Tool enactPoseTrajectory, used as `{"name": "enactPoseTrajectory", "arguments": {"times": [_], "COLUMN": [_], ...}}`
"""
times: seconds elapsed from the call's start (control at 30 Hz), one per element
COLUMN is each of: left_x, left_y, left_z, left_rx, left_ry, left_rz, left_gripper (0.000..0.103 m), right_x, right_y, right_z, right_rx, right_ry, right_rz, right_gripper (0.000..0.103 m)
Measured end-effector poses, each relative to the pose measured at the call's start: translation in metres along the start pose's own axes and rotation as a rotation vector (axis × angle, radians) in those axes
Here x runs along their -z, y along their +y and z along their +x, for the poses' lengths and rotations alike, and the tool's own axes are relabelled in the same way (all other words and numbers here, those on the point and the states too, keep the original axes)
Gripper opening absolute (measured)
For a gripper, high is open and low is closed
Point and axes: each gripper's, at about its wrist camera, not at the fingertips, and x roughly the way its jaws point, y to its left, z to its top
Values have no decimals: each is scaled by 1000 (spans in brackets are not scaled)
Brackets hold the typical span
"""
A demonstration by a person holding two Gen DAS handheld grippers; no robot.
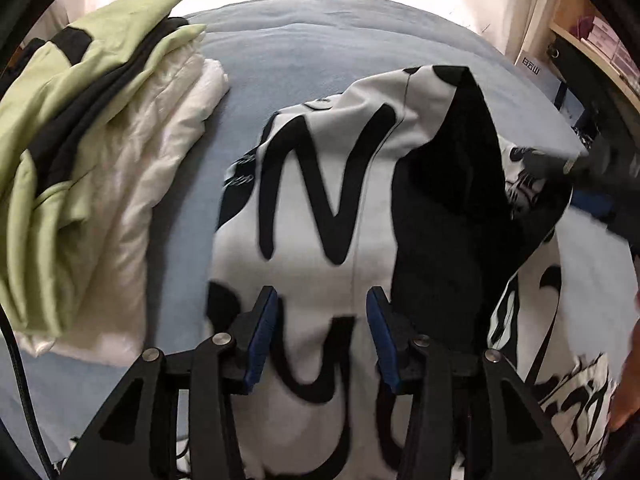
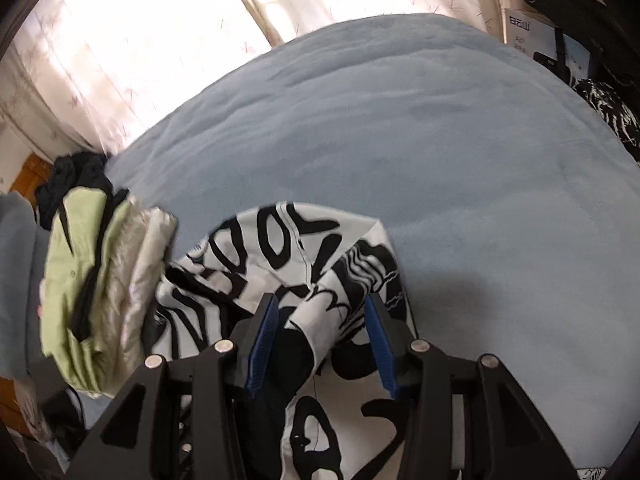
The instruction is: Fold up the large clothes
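Note:
A large white garment with bold black lettering point(image 1: 320, 184) lies crumpled on the blue bedcover point(image 1: 320, 52), a black-lined flap point(image 1: 448, 184) standing up on its right side. My left gripper point(image 1: 322, 294) hovers over the garment's near part, jaws apart, blue pads point(image 1: 262, 340) clear of the cloth. In the right wrist view the same garment point(image 2: 304, 240) bunches under my right gripper point(image 2: 323, 300), whose jaws stand apart with a ridge of cloth lying between them, not pinched. The right gripper point(image 1: 576, 166) also shows as a blur at the garment's far right edge.
A stack of folded clothes, green and black point(image 1: 60, 100) on top of white point(image 1: 152, 140), sits on the bed's left side point(image 2: 76, 264). Bright curtains point(image 2: 120, 40) hang behind the bed. A cardboard box point(image 2: 520, 28) and shelves stand at the far right. The bedcover point(image 2: 440, 140) stretches away to the right.

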Motion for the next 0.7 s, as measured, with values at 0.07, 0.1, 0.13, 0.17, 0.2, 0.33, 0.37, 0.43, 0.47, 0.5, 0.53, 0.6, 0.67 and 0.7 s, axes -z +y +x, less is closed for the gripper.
{"name": "enactPoseTrajectory", "arguments": {"times": [0.07,0.1,0.13,0.17,0.2,0.33,0.37,0.43,0.47,0.5,0.53,0.6,0.67,0.7], "left_x": [-5,-8,-9,-11,-12,-16,-15,-11,-7,-4,0,12,24,29], "left_y": [-8,-14,-18,-23,-30,-42,-43,-39,-36,-30,-21,1,12,18], "left_z": [4,6,7,9,12,30,33,34,33,31,29,17,10,8], "left_rx": [-14,-29,-41,-60,-83,-222,-273,-365,-409,-434,-410,-391,-358,-343], "left_ry": [-10,-22,-30,-36,-38,-31,-40,-66,-76,-74,-66,-71,-69,-63], "left_rz": [10,15,21,28,33,54,60,70,71,61,34,-10,-21,-17], "left_gripper": [54,59,63,65,68,69,70,63,54,39,32,23,22,22], "right_x": [4,5,6,8,9,16,18,23,26,30,32,39,45,48], "right_y": [-3,-4,-6,-8,-10,-23,-29,-42,-50,-60,-65,-80,-91,-94], "right_z": [9,10,10,11,11,-3,-10,-20,-24,-27,-28,-27,-19,-13], "right_rx": [13,11,11,15,16,1,-14,-22,-29,-32,-37,-47,-46,-48], "right_ry": [15,11,5,2,3,-36,-51,-72,-77,-74,-72,-61,-42,-21], "right_rz": [-5,-3,-4,-12,-16,-19,-10,6,17,27,37,60,76,85], "right_gripper": [45,41,34,22,12,6,5,4,4,4,4,4,4,4]}}
